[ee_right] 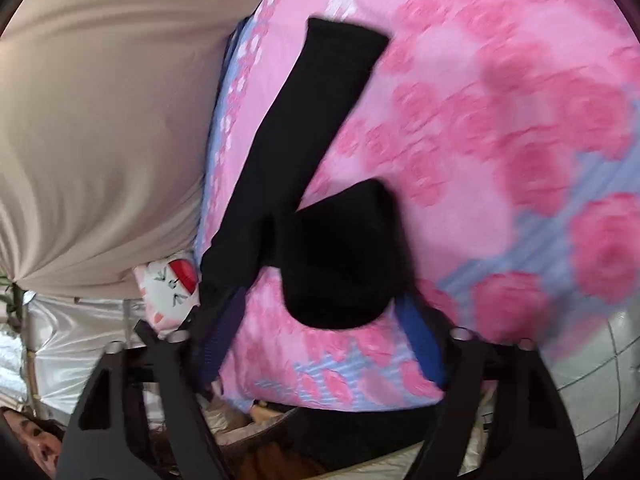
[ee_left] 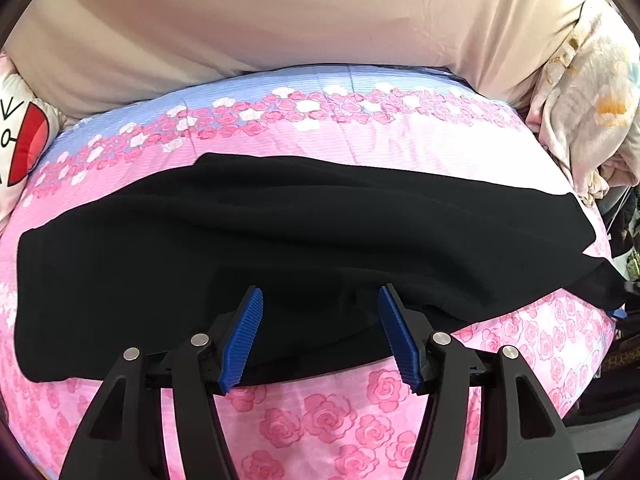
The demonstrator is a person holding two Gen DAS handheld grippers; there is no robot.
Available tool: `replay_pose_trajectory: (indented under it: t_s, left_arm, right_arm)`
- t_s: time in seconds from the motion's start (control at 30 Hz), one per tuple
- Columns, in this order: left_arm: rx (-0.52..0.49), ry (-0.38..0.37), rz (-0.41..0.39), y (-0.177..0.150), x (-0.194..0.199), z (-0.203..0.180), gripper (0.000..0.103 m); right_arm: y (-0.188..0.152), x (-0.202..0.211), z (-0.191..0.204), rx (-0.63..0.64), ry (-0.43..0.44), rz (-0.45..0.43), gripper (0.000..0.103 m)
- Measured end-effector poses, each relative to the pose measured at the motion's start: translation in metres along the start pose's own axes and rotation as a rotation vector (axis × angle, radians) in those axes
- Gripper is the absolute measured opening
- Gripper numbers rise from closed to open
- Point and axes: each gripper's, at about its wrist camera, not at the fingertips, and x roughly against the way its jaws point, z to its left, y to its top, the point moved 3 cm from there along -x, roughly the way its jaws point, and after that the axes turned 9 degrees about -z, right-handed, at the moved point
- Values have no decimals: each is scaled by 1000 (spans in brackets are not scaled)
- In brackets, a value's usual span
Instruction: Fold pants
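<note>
Black pants [ee_left: 248, 236] lie spread across a pink rose-print quilt [ee_left: 328, 412]. In the left wrist view they stretch from left to right, with folds along the near edge. My left gripper [ee_left: 320, 300] is open, its blue pads [ee_left: 244, 336] over the near edge of the pants, holding nothing. In the blurred right wrist view the pants [ee_right: 320, 152] run away from me with two leg ends apart. My right gripper [ee_right: 324, 312] is open at the near leg end [ee_right: 340, 256], with nothing clamped.
A beige sheet [ee_left: 260, 24] lies beyond the quilt. A white cartoon pillow [ee_left: 20, 140] sits at the left. Crumpled floral bedding [ee_left: 584, 112] is piled at the right. The bed edge and tiled floor [ee_right: 600, 360] show in the right wrist view.
</note>
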Motion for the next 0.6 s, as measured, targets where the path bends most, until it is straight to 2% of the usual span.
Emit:
replay_pose_trajectory:
  t_s: [0.03,0.07,0.1,0.17,0.23,0.27,0.3,0.33,0.37,0.4,0.43,0.47,0.5,0.57,0.6]
  left_arm:
    - [1,-2,1,1,-2,-2,58]
    - [4,-10,1,1,-3,-4,58]
    - [9,-16,-2,3,-3,-5,58]
    - [19,-16,-16,6,1,-6,58]
    - [34,-9,-37,8,7,-1,58]
    - [45,-1,-51,8,12,4,59]
    - [51,4,-54,7,13,7,60]
    - [60,13,-50,5,14,11,61]
    - [67,21,-45,2,13,15,61]
    - [77,27,-34,-2,12,21,61]
    - [82,31,-27,-4,10,23,61]
    - [90,39,-12,-8,8,29,61]
    - [95,48,-2,-11,6,33,61]
    - [104,67,15,-14,1,39,61]
    - [109,73,21,-13,-2,41,61]
  right_arm:
    - [8,-8,7,47,-31,-14,30]
    - [18,-12,17,109,-72,-50,18]
    - [30,-11,27,166,-102,-88,16]
    - [50,4,77,386,-144,-228,15]
    - [48,32,137,669,-114,-392,15]
    - [40,43,160,845,-168,-490,15]
    - [39,45,165,945,-251,-544,22]
    - [39,42,160,1039,-383,-587,33]
    - [47,36,140,1040,-499,-566,80]
    - [52,32,120,1019,-578,-535,92]
    - [61,28,84,961,-677,-475,91]
    - [63,33,66,915,-689,-452,90]
    - [65,37,51,853,-682,-446,84]
    - [68,49,33,699,-564,-445,84]
    - [71,50,34,663,-518,-443,84]
